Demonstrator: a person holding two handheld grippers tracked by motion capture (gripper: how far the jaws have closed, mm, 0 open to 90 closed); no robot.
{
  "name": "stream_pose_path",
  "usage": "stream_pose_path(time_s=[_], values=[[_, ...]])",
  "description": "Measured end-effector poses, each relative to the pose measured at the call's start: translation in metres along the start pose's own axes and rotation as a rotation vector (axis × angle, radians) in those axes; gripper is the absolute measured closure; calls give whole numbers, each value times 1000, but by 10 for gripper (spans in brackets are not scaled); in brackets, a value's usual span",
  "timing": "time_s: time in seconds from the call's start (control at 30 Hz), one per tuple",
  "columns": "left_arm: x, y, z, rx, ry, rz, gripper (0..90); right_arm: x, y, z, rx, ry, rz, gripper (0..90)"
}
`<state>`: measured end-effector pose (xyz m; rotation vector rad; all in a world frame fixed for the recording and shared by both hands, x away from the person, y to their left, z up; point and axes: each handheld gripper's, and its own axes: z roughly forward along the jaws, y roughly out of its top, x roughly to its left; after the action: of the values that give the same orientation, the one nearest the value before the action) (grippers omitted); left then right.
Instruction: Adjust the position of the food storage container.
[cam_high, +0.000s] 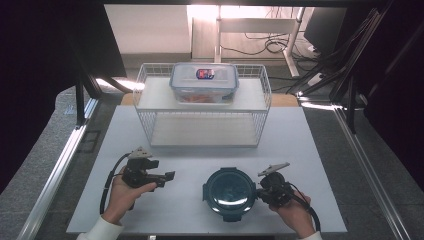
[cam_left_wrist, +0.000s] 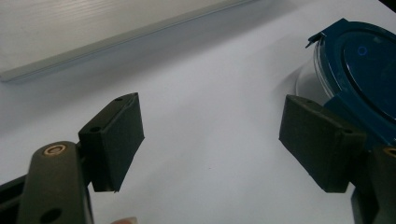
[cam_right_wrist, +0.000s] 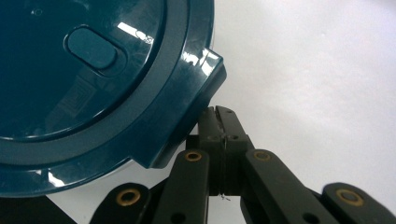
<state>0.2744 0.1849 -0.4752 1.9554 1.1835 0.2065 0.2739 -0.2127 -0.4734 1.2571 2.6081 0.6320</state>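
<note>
A round clear container with a dark teal clip lid (cam_high: 229, 191) sits on the white table near its front edge. My right gripper (cam_high: 258, 192) lies just to its right, jaws shut. In the right gripper view the shut jaw tips (cam_right_wrist: 222, 122) press pad to pad with nothing between them, right against a corner flap of the lid (cam_right_wrist: 140, 93). My left gripper (cam_high: 169, 176) hovers to the left of the container, apart from it, and is open. In the left gripper view its gap (cam_left_wrist: 211, 135) holds bare table, with the lid (cam_left_wrist: 362, 65) beyond the right pad (cam_left_wrist: 317, 140).
A white wire rack (cam_high: 150, 100) stands at the back of the table (cam_high: 310, 165). On its upper shelf rests a rectangular clear box (cam_high: 204, 82) with a grey-blue lid and orange contents. Metal rails run along both sides of the table.
</note>
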Motion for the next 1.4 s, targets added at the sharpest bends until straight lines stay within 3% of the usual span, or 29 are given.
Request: stream_pose_path(time_s=[0.27,0.67,0.93,1.1,1.17,1.3,1.4], values=[[0,0,0,-1,1,0,210,10,5,3,13,0,-36,890],[1,-1,1,4,3,-2,208,14,5,3,6,57,-55,889],[-1,-1,-3,-9,-10,-15,207,-12,-7,-29,-144,84,40,889],[-6,-3,-5,-18,-39,-29,207,-22,-17,-36,-221,129,90,875],[-8,-5,-5,-16,-42,-30,207,-26,-21,-36,-243,149,93,817],[-14,-7,-3,-13,-36,-36,201,-32,-23,-36,-297,203,132,480],[-17,-8,-4,-18,-33,-55,193,-36,-24,-37,-335,226,178,343]])
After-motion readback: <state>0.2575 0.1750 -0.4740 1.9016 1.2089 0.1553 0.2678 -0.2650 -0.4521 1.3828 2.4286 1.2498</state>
